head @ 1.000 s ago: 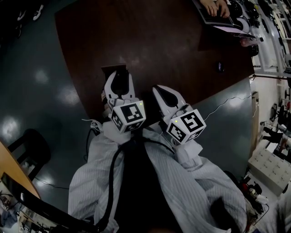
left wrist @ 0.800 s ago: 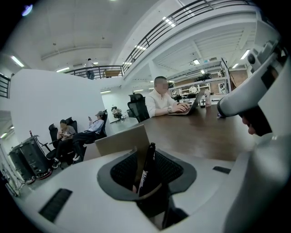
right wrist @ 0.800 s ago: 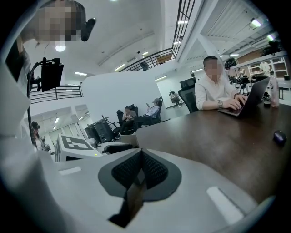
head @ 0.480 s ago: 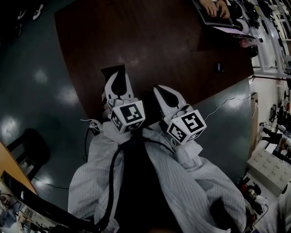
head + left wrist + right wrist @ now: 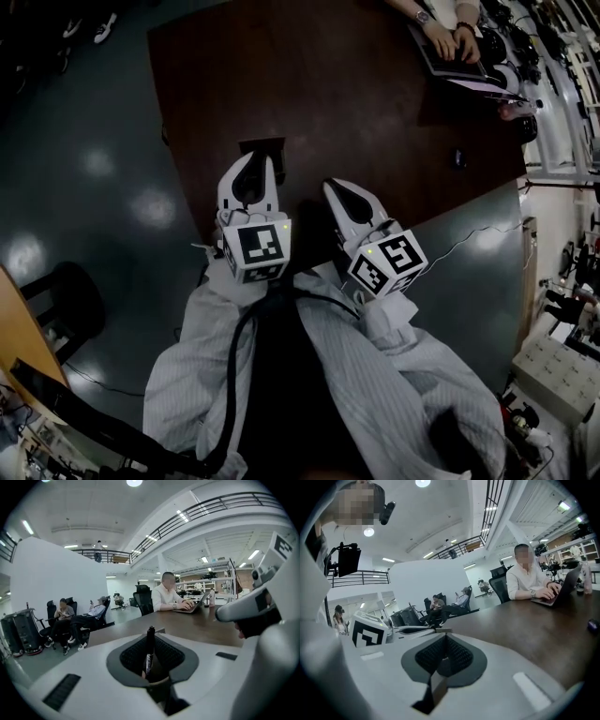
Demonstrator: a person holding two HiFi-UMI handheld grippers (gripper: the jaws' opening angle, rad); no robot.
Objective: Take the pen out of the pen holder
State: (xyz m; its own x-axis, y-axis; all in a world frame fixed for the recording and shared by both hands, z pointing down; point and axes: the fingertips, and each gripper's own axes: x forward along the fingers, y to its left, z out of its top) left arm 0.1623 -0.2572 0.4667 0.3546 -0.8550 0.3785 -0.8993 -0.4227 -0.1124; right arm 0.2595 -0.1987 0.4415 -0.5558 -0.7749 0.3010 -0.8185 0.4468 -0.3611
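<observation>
A black pen (image 5: 150, 649) with a white label stands upright between the pads of my left gripper (image 5: 150, 638). The jaws have just been closing, and they are shut on it. In the head view the left gripper (image 5: 254, 165) hangs over the dark square pen holder (image 5: 265, 146) near the front edge of the brown table (image 5: 375, 94); the pen itself is hidden there. Just to its right is my right gripper (image 5: 341, 190), whose pads (image 5: 440, 656) meet with nothing between them.
At the table's far right a person types on a laptop (image 5: 448, 42). A small dark object (image 5: 457, 157) lies on the table at the right. A black chair (image 5: 66, 300) stands on the grey floor at the left. Seated people (image 5: 70, 620) are across the room.
The left jaws stood wide a second ago and have closed onto the pen. Both grippers have risen a little, the left one more, and the head view has shifted.
</observation>
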